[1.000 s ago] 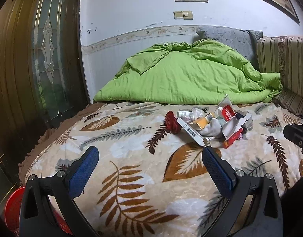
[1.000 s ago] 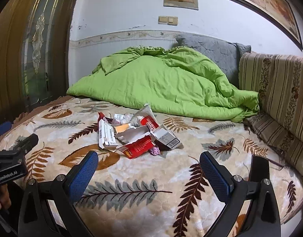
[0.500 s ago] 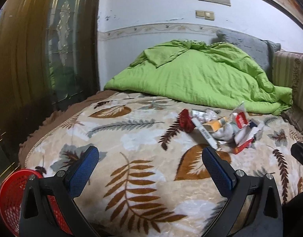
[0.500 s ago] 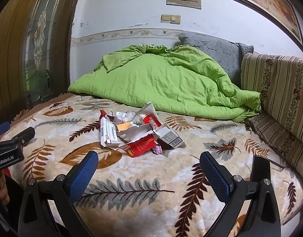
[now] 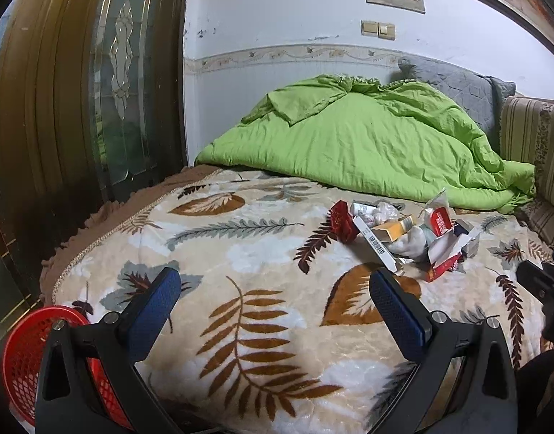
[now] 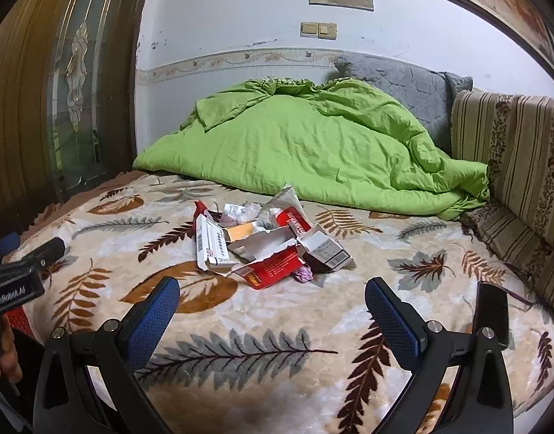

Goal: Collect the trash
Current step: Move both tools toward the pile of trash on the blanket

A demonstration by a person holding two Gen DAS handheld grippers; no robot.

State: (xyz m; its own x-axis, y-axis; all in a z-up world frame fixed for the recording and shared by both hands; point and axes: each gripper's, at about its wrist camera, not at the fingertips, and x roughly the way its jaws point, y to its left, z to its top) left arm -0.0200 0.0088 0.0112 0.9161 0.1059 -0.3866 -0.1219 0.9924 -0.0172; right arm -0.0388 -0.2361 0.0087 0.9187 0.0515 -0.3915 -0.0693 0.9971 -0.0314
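Observation:
A heap of trash (image 6: 266,242) lies mid-bed on the leaf-print blanket (image 6: 262,347): torn red and white cartons, a grey box, crumpled wrappers and a purple scrap. In the left wrist view the same trash heap (image 5: 403,235) sits ahead and to the right. A red mesh basket (image 5: 27,358) stands on the floor at the bed's left corner. My left gripper (image 5: 273,307) hangs open over the blanket's near part, holding nothing. Just short of the heap, my right gripper (image 6: 271,311) is open and empty too.
A green quilt (image 6: 313,152) is piled at the bed's far side against the wall. A striped cushion (image 6: 523,166) lines the right edge, with a black phone (image 6: 492,313) lying near it. A wooden door with glass (image 5: 78,90) stands left of the bed.
The left gripper has swung left and drawn back, so the red basket has come into view and the trash sits further right. The right gripper has edged slightly closer to the heap.

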